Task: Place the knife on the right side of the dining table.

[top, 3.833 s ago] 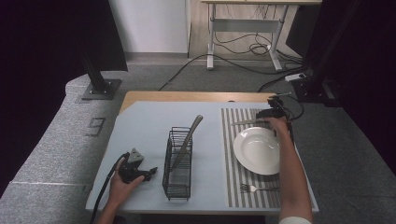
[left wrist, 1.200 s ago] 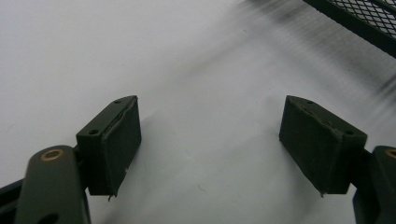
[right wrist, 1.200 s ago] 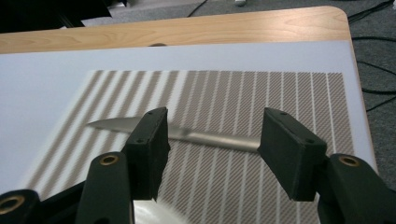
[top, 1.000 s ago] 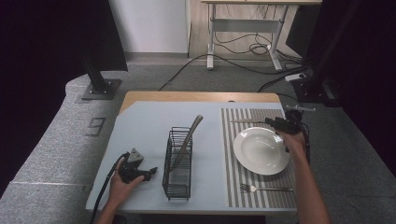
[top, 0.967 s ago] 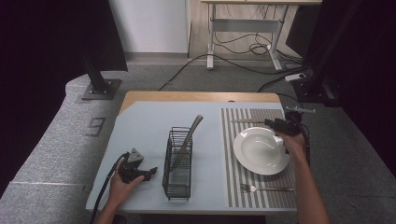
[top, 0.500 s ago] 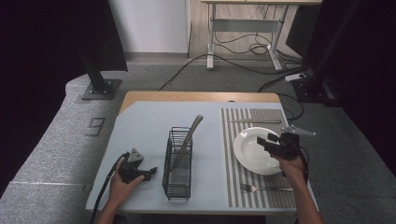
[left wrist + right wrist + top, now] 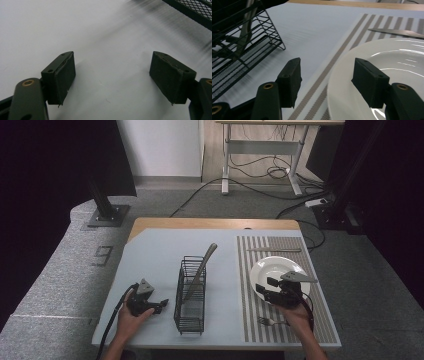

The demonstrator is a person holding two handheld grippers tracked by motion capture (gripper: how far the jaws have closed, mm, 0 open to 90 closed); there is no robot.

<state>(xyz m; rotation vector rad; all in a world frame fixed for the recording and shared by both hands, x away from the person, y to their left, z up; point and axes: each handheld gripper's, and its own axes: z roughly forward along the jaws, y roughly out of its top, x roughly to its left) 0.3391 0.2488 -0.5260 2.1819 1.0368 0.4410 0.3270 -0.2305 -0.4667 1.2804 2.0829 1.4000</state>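
Note:
A white plate (image 7: 278, 269) (image 7: 387, 72) lies on a striped placemat (image 7: 290, 320) at the table's right. My right gripper (image 7: 265, 289) (image 7: 325, 80) hovers open at the plate's near-left rim, pointing left, nothing between its jaws. A knife (image 7: 274, 250) (image 7: 397, 32) lies on the mat beyond the plate, and a fork (image 7: 270, 321) lies near the front edge by my right hand. A black wire rack (image 7: 190, 294) (image 7: 239, 42) stands mid-table with a grey utensil (image 7: 201, 268) leaning in it. My left gripper (image 7: 159, 305) (image 7: 112, 80) rests open on the table left of the rack.
The table (image 7: 150, 260) has a pale blue surface with a wooden strip at its far edge. A corner of the rack (image 7: 192, 12) shows ahead of the left gripper. Grey carpet, cables and a desk frame lie beyond the table.
My right gripper has moved from the plate's far right, near the knife, back toward me to the plate's near-left rim. The left gripper has not moved.

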